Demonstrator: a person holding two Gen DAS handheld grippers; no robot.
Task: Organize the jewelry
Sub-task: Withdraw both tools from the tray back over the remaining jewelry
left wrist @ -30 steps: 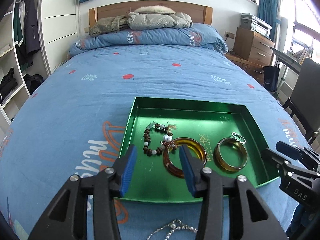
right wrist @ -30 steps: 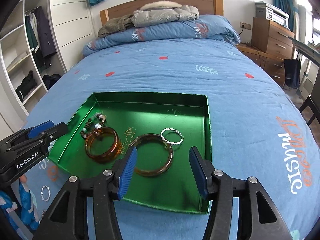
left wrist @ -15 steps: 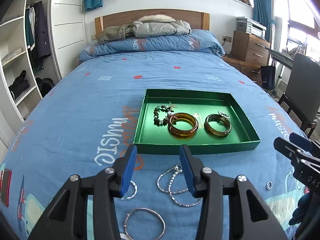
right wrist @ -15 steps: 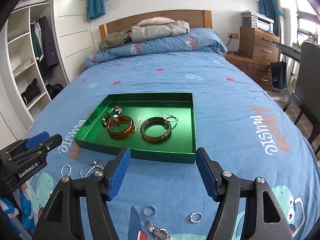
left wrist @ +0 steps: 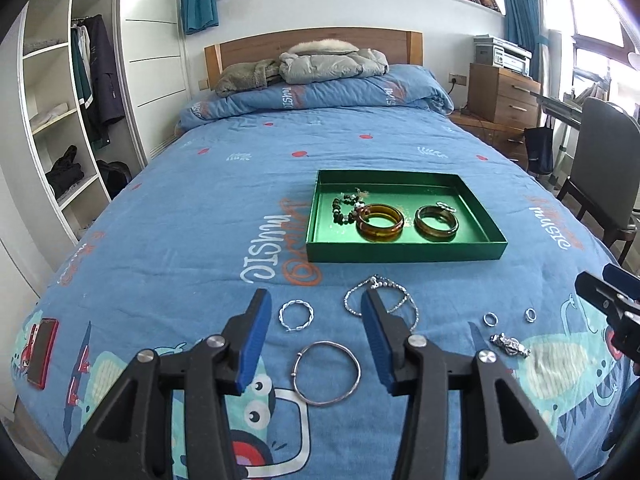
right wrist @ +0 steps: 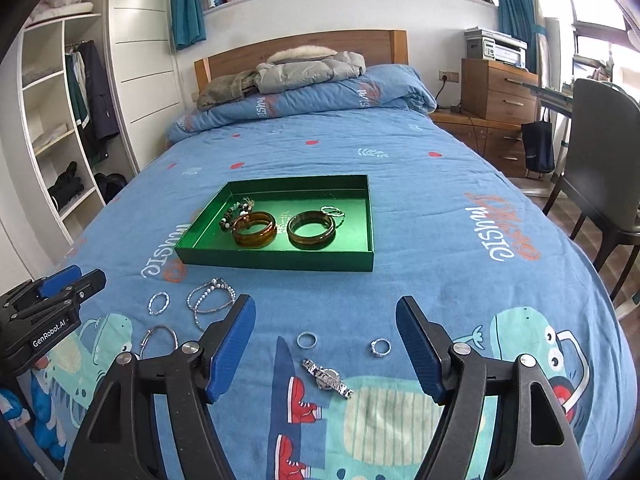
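Observation:
A green tray (left wrist: 404, 250) on the blue bedspread holds two amber bangles (left wrist: 379, 222), a dark bead bracelet (left wrist: 344, 210) and a small silver ring (left wrist: 446, 207). In front of it lie a twisted silver hoop (left wrist: 296, 315), a thin silver bangle (left wrist: 326, 372), a bead chain (left wrist: 380, 300), two rings (right wrist: 307, 340) and a watch (right wrist: 327, 378). My left gripper (left wrist: 315, 300) hovers over the hoop and bangle. My right gripper (right wrist: 326, 308) hovers over the rings and watch. Both have their jaws opening with nothing between them.
A red phone (left wrist: 42, 352) lies at the bed's left edge. A folded duvet and jackets (left wrist: 320, 68) sit at the headboard. A grey chair (right wrist: 600, 152) stands right of the bed, with open wardrobe shelves (left wrist: 60, 120) on the left.
Both grippers have pulled back from over the tray towards the foot of the bed, bringing the loose jewelry into view. The right jaws have widened.

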